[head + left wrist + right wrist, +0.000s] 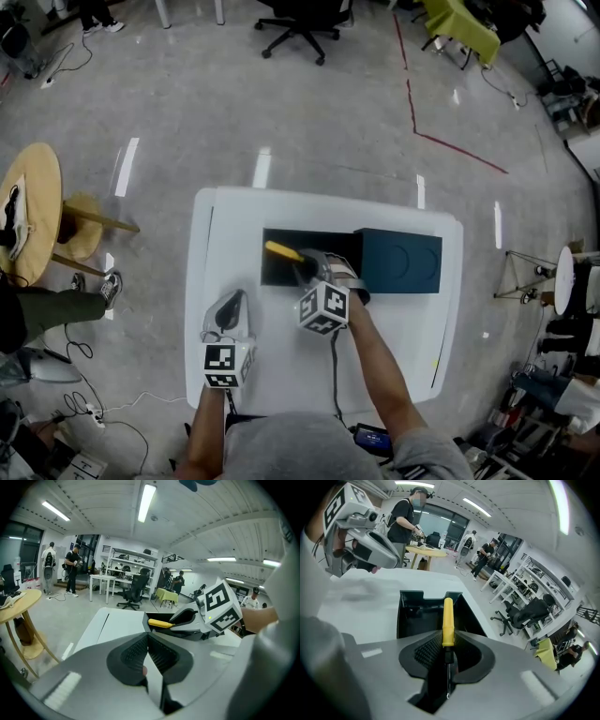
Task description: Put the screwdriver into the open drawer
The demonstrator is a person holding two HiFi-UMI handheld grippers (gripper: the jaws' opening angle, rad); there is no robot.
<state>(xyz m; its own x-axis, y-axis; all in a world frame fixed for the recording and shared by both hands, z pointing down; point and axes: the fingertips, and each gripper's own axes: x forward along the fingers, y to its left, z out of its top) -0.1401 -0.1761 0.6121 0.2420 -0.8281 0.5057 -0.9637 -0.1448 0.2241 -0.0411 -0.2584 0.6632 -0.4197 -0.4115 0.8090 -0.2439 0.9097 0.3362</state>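
Note:
A screwdriver [448, 623] with a yellow handle and black collar is clamped between the pads of my right gripper [448, 654], its handle sticking out over the open dark drawer [408, 616]. In the head view the right gripper [309, 269] hangs over the drawer [277, 270], the yellow handle of the screwdriver [283, 251] pointing left above its inside. My left gripper [230, 317] rests over the white table [216, 225] in front of the drawer's left end, jaws together and empty. From the left gripper [147, 657] view, the screwdriver [160, 623] shows above the drawer rim.
The drawer pulls out of a dark blue cabinet [401, 262] on the table's right half. A round wooden stool-table [28, 214] stands left of the table, office chairs [298, 28] beyond. People stand in the background.

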